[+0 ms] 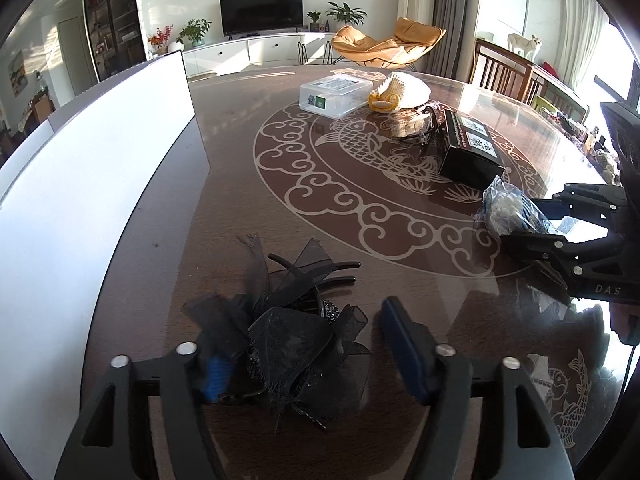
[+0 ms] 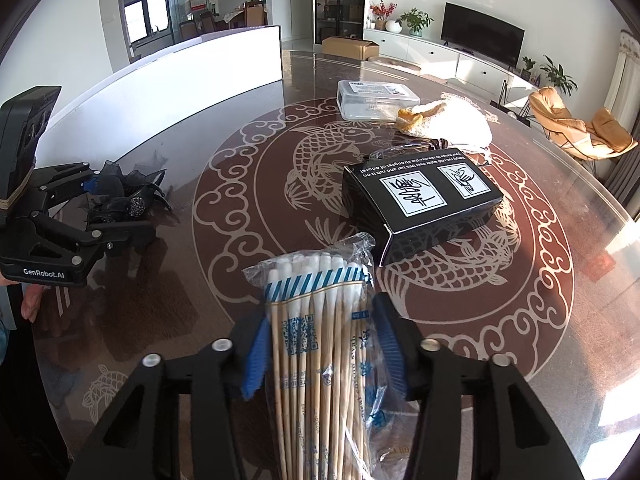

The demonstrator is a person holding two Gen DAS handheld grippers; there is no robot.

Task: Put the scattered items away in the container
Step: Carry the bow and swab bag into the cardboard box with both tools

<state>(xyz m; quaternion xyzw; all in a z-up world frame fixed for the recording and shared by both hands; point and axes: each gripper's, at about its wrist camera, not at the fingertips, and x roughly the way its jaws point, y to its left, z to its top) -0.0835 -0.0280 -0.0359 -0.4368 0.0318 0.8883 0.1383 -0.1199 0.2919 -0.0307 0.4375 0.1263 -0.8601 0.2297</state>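
Observation:
A black hair clip with a gauze bow [image 1: 292, 340] lies on the table between the fingers of my left gripper [image 1: 308, 356]. The left blue pad is blurred against the fabric, and a thin gap shows beside the right pad [image 1: 404, 352]. The right wrist view shows this gripper [image 2: 116, 204] around the bow [image 2: 120, 196]. My right gripper [image 2: 324, 344] is shut on a clear bag of cotton swabs [image 2: 316, 320], with both pads pressing its sides. In the left wrist view that bag [image 1: 504, 208] sits at the right gripper's [image 1: 516, 220] tips. The white container [image 1: 100, 160] [image 2: 200, 64] stands at the left.
Farther back on the round patterned table are a clear plastic box [image 1: 334, 94] [image 2: 376, 98], a knitted white and yellow item [image 1: 400, 90] [image 2: 448, 120], a black carton [image 1: 470, 148] [image 2: 420, 200] and a pair of glasses [image 1: 424, 124]. A person's hand [image 2: 32, 300] holds the left gripper.

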